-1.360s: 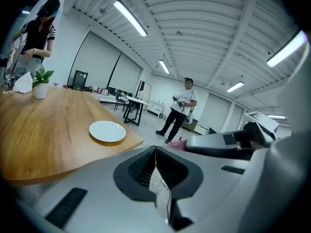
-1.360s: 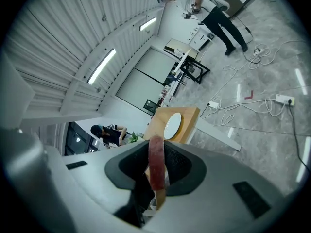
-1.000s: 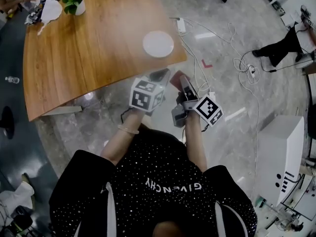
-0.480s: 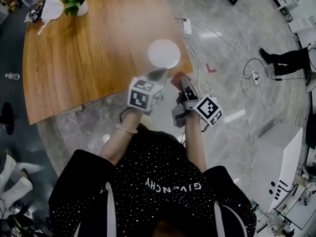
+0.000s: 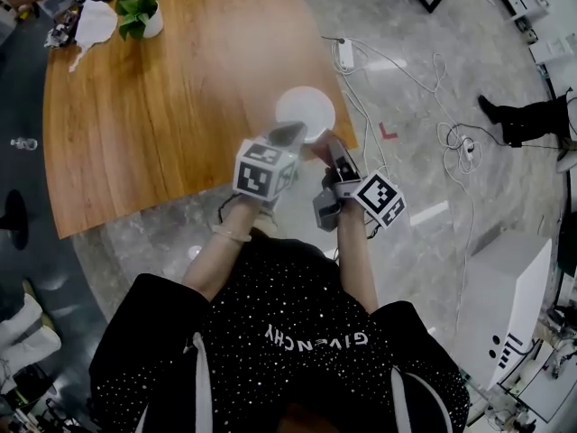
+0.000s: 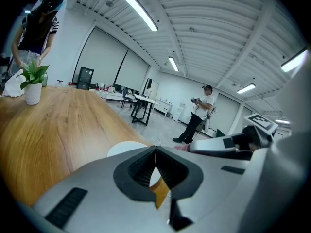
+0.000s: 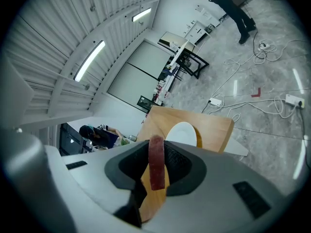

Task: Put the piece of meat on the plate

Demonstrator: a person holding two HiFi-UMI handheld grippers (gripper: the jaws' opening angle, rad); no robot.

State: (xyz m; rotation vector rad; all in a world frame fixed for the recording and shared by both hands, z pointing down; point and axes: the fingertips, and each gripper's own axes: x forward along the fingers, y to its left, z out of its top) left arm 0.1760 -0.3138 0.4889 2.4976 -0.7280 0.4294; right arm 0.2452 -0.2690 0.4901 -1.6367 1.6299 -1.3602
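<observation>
Grey polished stone floor [image 5: 424, 79], strewn with white cables [image 5: 451, 142] and a power strip [image 5: 346, 54], with a small red mark [image 5: 388, 132] near the counter's corner. Wooden counter [image 5: 162, 106] mostly bare: potted plant [image 5: 137, 12] at the far left end, a crumpled white bundle [image 5: 92, 21] just beside it, and a white plate [image 5: 305, 112] alone by the near right corner. Off to the right, well apart, someone's dark-trousered legs [image 5: 527, 114]; at lower right, a white cabinet [image 5: 509, 305]. Standing person [image 6: 199, 113] far off in the left gripper view.

Left tongs [image 6: 156, 154] closed together on nothing, tip over the plate's near rim from the head view, just beside the right tongs. Right tongs [image 7: 156, 149] clamped on the piece of meat [image 7: 156, 171]: a thin, flat, dark red slab with a grainy surface, held on edge and upright between the pads, poking out past them above and below. Carried in the air at the counter's corner, just short of the plate and apart from it.
</observation>
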